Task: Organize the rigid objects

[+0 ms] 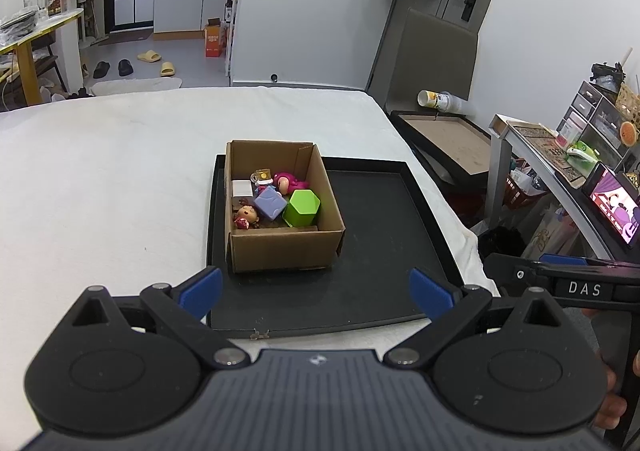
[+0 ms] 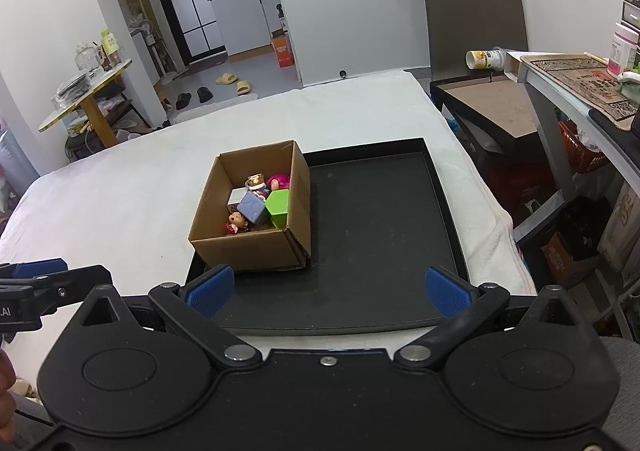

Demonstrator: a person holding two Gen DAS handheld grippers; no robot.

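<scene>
**Box of toys straight ahead, both grippers empty**

The open brown cardboard box stands on the left part of the flat black tray, which lies on the white-covered bed. Inside the box lie a green hexagonal block, a lilac cube, a small red-dressed doll figurine and a pink plush toy. The left gripper and right gripper both hang released, jaws spread, on the near side of the box. The box lies straight ahead of the left gripper and left of the right gripper's line, so I judge the left better placed to reach in.
</scene>
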